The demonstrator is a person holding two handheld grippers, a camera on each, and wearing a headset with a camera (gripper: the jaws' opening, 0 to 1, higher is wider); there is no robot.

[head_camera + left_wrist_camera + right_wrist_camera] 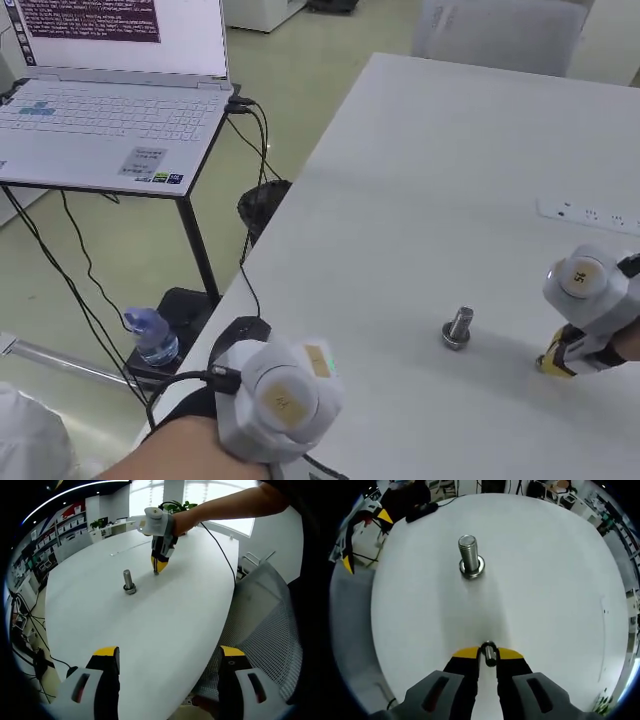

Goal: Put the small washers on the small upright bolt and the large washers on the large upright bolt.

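White counter (pixel 420 200) carries one steel bolt (pixel 457 328), standing upright on its broad head right of centre in the head view. At the lower centre of its own view, the right gripper (pixel 489 656) has its jaws drawn narrow and clamped on a small metal piece (pixel 489 651). This looks like a small bolt, though it is too small to confirm. In the left gripper view, the yellow tips of this gripper point down at the counter in the upper centre, near the upright bolt but apart from it.

At the bottom of its own view, the left gripper (pixel 168 651) has its jaws spread wide and holds nothing. It is by the near edge of the counter, well apart from the bolt.

A laptop (pixel 110 90) on a black stand occupies the upper left of the head view. A water bottle (pixel 150 335) stands below it, lower left. A white power strip (pixel 590 213) lies on the counter at the right edge of that view.
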